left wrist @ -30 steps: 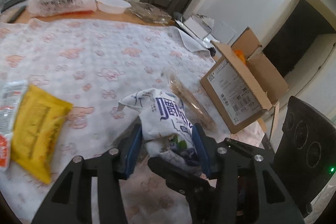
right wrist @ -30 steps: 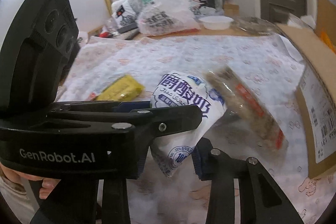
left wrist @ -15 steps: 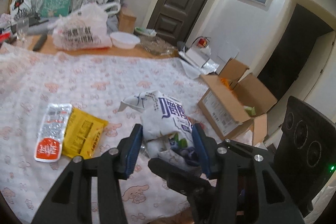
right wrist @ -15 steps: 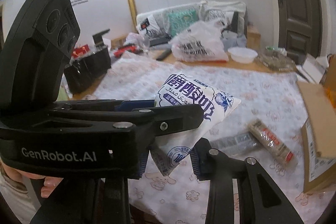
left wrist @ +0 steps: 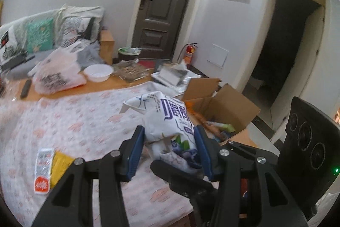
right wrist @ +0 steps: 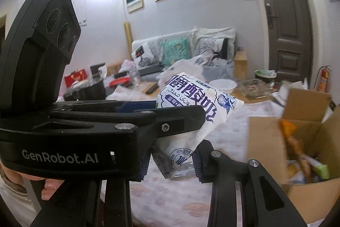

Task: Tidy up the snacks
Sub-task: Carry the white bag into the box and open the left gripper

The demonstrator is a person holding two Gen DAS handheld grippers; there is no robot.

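A white snack bag with blue lettering (left wrist: 170, 120) is held up in the air above the table; it also shows in the right wrist view (right wrist: 197, 105). My left gripper (left wrist: 169, 146) and my right gripper (right wrist: 172, 165) are both shut on its lower end. An open cardboard box (left wrist: 231, 105) with several snacks inside stands at the table's right; in the right wrist view the box (right wrist: 265, 139) is to the right of the bag. A yellow packet (left wrist: 58, 165) and a red-and-white packet (left wrist: 43, 169) lie on the tablecloth at the left.
The table has a white cloth with pink prints (left wrist: 85, 120). At its far edge stand a white plastic bag (left wrist: 57, 78), a white bowl (left wrist: 98, 72) and a glass tray (left wrist: 131, 72). A sofa with cushions (right wrist: 180, 50) is behind.
Both grippers have lifted the white bag well above the table and tilted up; the room's walls and door have come into view. The box's open top now shows.
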